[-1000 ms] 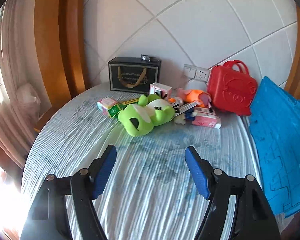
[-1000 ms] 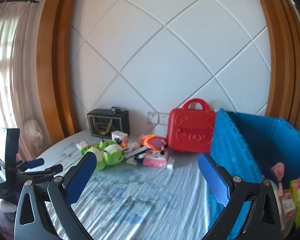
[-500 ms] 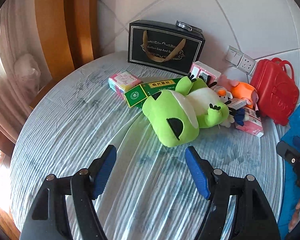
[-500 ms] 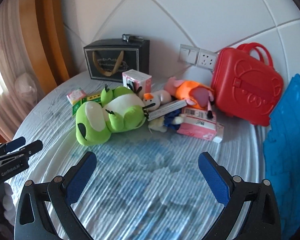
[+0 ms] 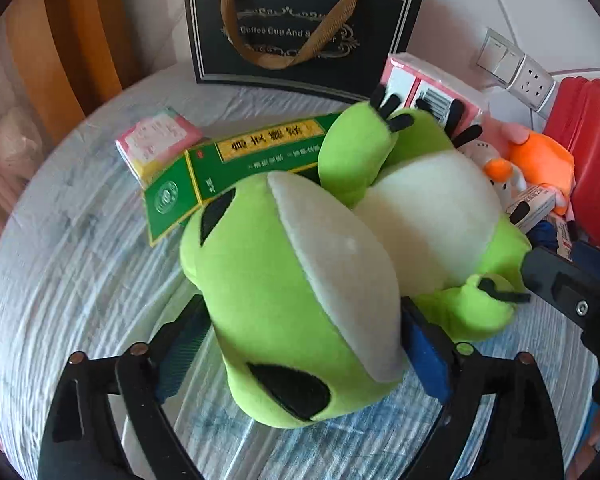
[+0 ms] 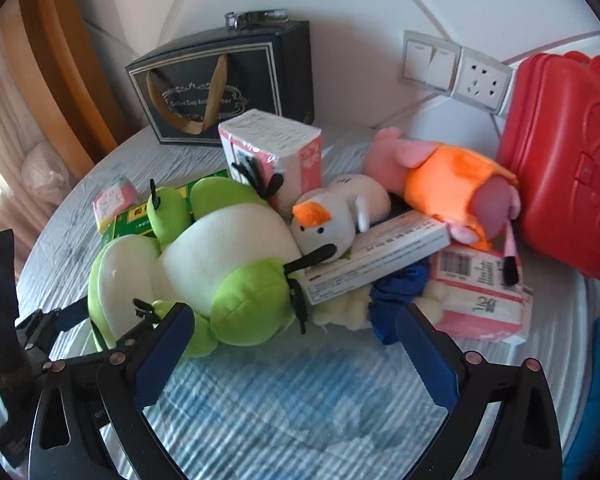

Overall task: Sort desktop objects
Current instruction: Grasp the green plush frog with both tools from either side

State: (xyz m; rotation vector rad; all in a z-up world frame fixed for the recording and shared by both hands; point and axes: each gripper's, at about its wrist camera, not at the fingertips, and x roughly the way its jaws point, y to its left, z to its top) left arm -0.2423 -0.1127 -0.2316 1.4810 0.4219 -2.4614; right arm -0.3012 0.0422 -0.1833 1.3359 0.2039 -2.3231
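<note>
The left gripper [image 5: 300,344] has been brought forward from well back on the table [image 5: 60,280] until the head of the green frog toy [image 5: 300,312] sits between its blue pads [image 5: 424,356]. The jaws are spread wide around the head; whether the pads are pressing the plush cannot be told. The frog is lying on its back at the front of the pile, with one foot over a green box [image 5: 236,168] and a white box [image 6: 376,252] resting against its other side. The right gripper [image 6: 292,352] has also been moved closer; it is held open and empty just before the frog's legs. The frog is judged to be the first thing picked, and a squeeze seems due next.
</note>
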